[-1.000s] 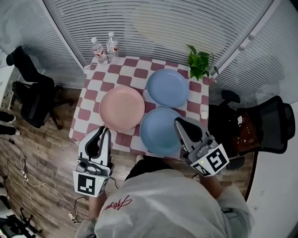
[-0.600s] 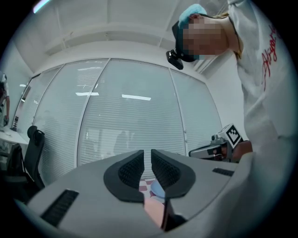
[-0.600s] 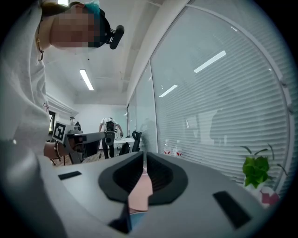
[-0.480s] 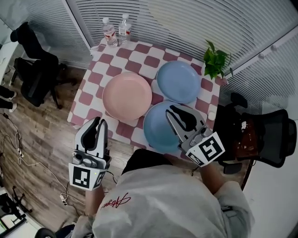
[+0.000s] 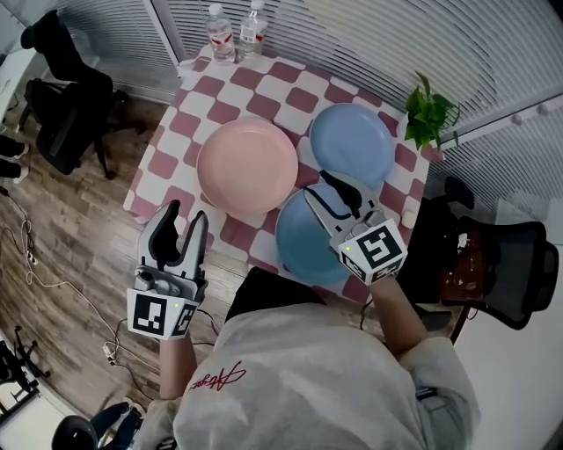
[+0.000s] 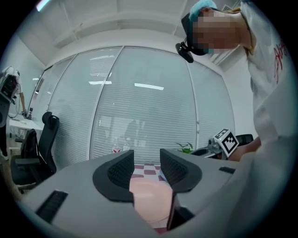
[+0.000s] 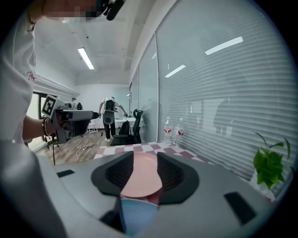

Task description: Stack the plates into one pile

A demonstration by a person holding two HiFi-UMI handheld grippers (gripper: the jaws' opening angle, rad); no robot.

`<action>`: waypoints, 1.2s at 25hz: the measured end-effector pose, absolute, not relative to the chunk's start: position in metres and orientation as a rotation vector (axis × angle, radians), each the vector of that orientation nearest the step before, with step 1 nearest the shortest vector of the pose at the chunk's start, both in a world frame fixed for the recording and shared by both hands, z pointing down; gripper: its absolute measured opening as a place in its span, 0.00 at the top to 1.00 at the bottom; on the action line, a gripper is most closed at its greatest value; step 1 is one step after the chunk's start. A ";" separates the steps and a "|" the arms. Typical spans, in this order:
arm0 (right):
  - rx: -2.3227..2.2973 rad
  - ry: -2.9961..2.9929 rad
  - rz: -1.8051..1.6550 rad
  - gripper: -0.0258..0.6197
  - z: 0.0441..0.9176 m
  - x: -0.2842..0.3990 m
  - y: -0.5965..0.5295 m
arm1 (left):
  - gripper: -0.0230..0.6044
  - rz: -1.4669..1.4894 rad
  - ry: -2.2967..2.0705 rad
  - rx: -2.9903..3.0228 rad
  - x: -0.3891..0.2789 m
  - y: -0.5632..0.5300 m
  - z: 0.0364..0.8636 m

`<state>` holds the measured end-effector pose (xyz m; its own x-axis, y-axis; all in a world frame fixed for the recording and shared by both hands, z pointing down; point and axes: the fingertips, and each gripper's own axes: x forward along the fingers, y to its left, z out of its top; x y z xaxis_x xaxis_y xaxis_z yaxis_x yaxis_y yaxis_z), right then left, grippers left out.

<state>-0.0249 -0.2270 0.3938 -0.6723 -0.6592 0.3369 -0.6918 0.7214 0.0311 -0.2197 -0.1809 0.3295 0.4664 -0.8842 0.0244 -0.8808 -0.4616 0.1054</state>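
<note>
Three plates lie on the checkered table (image 5: pixel 230 98): a pink plate (image 5: pixel 248 167) at the left, a blue plate (image 5: pixel 352 145) at the far right, and a nearer blue plate (image 5: pixel 303 246). My left gripper (image 5: pixel 185 225) hangs off the table's near-left edge; its jaws have just been opening and are empty, open. In the left gripper view the pink plate (image 6: pixel 149 200) shows beyond the gripper (image 6: pixel 146 168). My right gripper (image 5: pixel 335 195) is over the near blue plate; its jaws have just been opening too and hold nothing. Between its jaws (image 7: pixel 139 173) the pink plate (image 7: pixel 139 179) and the blue plate (image 7: pixel 137 216) show ahead.
Two water bottles (image 5: pixel 220 35) (image 5: pixel 253 22) stand at the table's far-left corner. A potted plant (image 5: pixel 428 114) sits at the far-right corner. Black office chairs stand left (image 5: pixel 62 114) and right (image 5: pixel 501 264) of the table. Cables lie on the wooden floor (image 5: pixel 53 264).
Both grippers went from shut to open. The right one moved forward over the near blue plate; the left one came down closer to the table's near-left edge.
</note>
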 end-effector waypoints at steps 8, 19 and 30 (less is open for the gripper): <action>1.040 -2.536 0.220 0.72 0.434 -0.035 -0.256 | 0.69 0.046 -1.600 2.487 -0.230 -0.199 0.373; 1.027 -2.403 0.282 0.72 0.482 -0.038 -0.286 | 0.69 0.169 -1.566 2.333 -0.243 -0.219 0.433; 0.975 -2.279 0.414 0.70 0.518 -0.040 -0.301 | 0.68 0.248 -1.548 2.238 -0.247 -0.235 0.468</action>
<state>-0.0396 -0.3007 0.5176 -0.5364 -0.5393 0.6491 -0.7331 0.6789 -0.0418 -0.2467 -0.2348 0.4683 0.3689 -0.8534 0.3683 -0.9258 -0.3020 0.2275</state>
